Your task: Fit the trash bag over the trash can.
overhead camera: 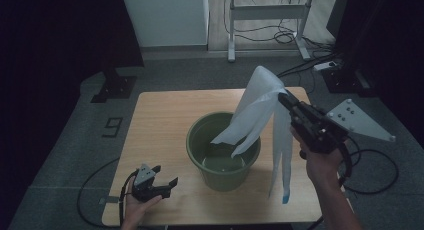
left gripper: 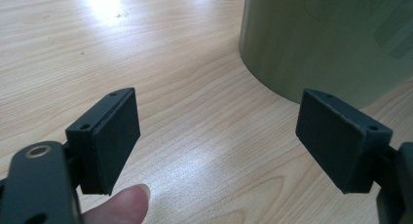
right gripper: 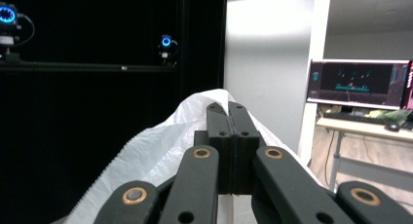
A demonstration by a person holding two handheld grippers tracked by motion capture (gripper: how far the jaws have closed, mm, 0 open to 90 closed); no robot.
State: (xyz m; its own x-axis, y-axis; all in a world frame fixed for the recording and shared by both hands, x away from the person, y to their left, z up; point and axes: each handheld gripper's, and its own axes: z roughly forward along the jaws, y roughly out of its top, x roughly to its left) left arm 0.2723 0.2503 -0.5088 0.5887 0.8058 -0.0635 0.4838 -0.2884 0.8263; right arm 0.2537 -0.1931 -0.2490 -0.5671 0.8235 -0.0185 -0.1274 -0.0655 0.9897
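From the high view I see my right gripper (overhead camera: 286,97) pinching the white plastic bag (overhead camera: 260,107) above the green bucket (overhead camera: 222,150) — one end dangles inside. The left gripper view adds what that misses: my left gripper (left gripper: 219,136), jaws spread, empty, low over the wooden table (left gripper: 170,63) beside the bucket's wall.

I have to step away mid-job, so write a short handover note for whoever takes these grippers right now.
Right gripper: shut on the white plastic bag, held up above the table.
Left gripper: open, holding nothing, resting low on the table beside the green bucket.
Bag: one end hangs into the bucket's mouth, the other part dangles outside its right side.
Done: bag picked up and brought over the bucket.
Left, most likely: open the bag and spread it inside as a liner, probably using the left gripper to pull the rim over the edge.
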